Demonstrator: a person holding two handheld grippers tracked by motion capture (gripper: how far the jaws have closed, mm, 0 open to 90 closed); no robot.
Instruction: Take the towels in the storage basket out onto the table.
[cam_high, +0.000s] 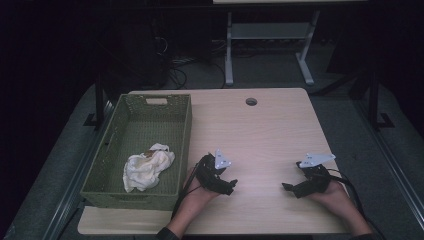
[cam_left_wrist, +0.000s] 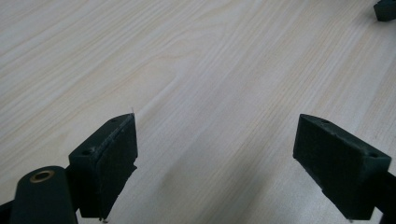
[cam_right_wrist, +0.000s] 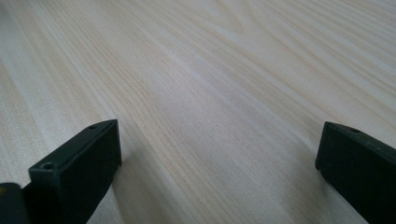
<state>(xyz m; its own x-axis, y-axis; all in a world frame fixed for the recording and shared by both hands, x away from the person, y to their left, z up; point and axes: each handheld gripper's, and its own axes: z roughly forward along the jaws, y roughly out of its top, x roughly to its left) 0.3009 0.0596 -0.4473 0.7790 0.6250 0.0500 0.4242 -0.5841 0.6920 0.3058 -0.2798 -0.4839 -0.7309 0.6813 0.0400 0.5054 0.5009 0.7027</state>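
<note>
A light wooden table (cam_high: 270, 130) takes up the middle of the high view, its grain running bare under both grippers, with a round cable hole (cam_high: 251, 101) near its far edge, upper centre of the frame. At the left of the table stands a green woven basket (cam_high: 182, 130), long and rectangular, with a slot handle in its far wall. Inside it, toward the lower part of the frame, lies a crumpled white cloth (cam_high: 147, 169), resting on the basket floor and well apart from both grippers. In the lower centre of the frame, just to the right of the basket's near corner, the left gripper (cam_high: 231, 187) sits low over the table in the person's hand, pointing to the right; in the left gripper view its two black jaws stand wide apart with nothing but tabletop between them. In the lower right of the frame the right gripper (cam_high: 286, 187) is held likewise and points left, toward the other; in the right gripper view its jaws are spread wide too and hold nothing.
</note>
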